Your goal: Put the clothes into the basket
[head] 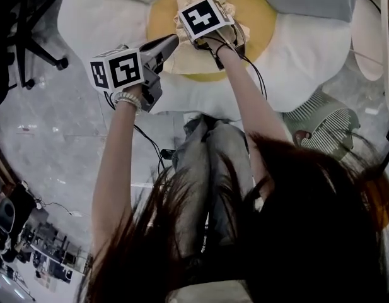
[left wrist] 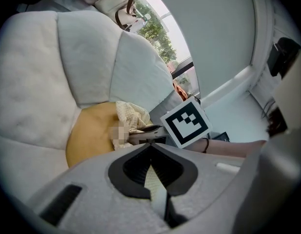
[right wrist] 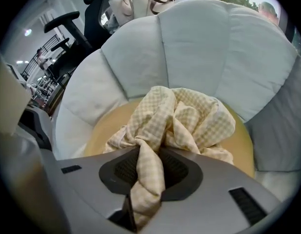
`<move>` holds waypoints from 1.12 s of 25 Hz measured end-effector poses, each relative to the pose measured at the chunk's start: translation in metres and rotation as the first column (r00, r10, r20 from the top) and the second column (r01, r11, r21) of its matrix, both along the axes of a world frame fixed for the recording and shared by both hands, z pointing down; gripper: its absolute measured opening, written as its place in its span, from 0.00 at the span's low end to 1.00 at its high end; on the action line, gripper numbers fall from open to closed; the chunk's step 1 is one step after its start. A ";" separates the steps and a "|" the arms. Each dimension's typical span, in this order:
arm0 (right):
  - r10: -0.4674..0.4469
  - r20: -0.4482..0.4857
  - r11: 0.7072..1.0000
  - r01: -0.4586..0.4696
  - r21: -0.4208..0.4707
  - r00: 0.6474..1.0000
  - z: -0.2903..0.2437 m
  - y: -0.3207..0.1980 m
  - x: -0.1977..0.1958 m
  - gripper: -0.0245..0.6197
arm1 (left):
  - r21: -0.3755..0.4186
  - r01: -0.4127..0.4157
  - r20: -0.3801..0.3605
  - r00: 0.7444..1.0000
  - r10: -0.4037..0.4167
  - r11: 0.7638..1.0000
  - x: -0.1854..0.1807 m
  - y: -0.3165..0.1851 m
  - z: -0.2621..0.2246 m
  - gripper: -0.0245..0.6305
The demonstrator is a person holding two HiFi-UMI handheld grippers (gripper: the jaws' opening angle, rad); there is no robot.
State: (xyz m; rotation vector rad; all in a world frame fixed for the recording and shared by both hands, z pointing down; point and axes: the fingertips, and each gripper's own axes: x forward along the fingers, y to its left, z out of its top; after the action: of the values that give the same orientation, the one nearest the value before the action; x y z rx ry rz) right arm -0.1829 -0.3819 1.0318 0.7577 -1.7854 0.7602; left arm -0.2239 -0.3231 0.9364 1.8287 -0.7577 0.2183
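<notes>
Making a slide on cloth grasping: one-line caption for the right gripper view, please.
Right gripper clamps a twisted fold of checked cloth bunched on the yellow centre of a flower-shaped cushion.

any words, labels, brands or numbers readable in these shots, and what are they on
No readable text anywhere.
Cubes on the left gripper and the right gripper: black-and-white square markers only, no letters or digits.
Checked cloth: no print or tag showing.
Background clutter at the head view's lower left: too small to read.

The left claw (left wrist: 150, 151) clamps a strip of checked cloth (left wrist: 133, 116); beyond, the right claw (left wrist: 149, 130) grips its bunch on a yellow cushion (left wrist: 91, 135).
</notes>
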 end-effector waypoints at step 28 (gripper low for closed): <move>0.236 0.125 0.972 -0.233 -0.038 0.964 -0.130 0.033 0.031 0.13 | -0.020 -0.019 -0.002 1.000 0.019 1.000 0.001 0.037 -0.114 0.05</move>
State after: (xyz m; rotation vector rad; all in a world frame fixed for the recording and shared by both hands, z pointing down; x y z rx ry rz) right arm -0.1521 -0.3485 0.9016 0.9345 -1.8181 1.0048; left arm -0.2224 -0.2858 0.8224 1.8172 -0.7350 0.2354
